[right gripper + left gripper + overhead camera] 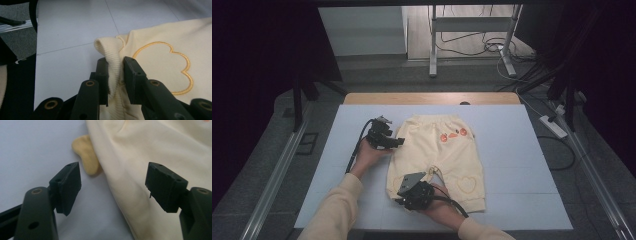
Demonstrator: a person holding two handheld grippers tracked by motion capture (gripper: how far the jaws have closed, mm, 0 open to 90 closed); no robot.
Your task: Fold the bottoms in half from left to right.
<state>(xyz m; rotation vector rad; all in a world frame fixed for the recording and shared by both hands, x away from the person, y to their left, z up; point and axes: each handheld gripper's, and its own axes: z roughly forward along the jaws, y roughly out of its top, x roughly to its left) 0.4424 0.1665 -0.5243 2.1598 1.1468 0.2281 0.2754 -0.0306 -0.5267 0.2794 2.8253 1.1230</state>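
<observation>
Pale yellow child's trousers [437, 150] lie flat on the white mat [512, 150], waist at the far end, with orange motifs [452, 134] near the waist. My left gripper [396, 142] sits at the trousers' left edge near the waist. It is open, and its jaws straddle the fabric edge [130, 195] beside a darker yellow tab [86, 157]. My right gripper [408, 195] is at the lower left leg end. It is shut on the ribbed cuff [112, 57], which stands pinched up off the mat next to an embroidered heart outline [186, 72].
The mat covers a wooden table [432, 98] whose far edge shows. Metal rails [277, 170] run along both sides. Behind the table are frame legs [432, 45], loose cables [472, 47] and a power strip [553, 126] on the floor at the right.
</observation>
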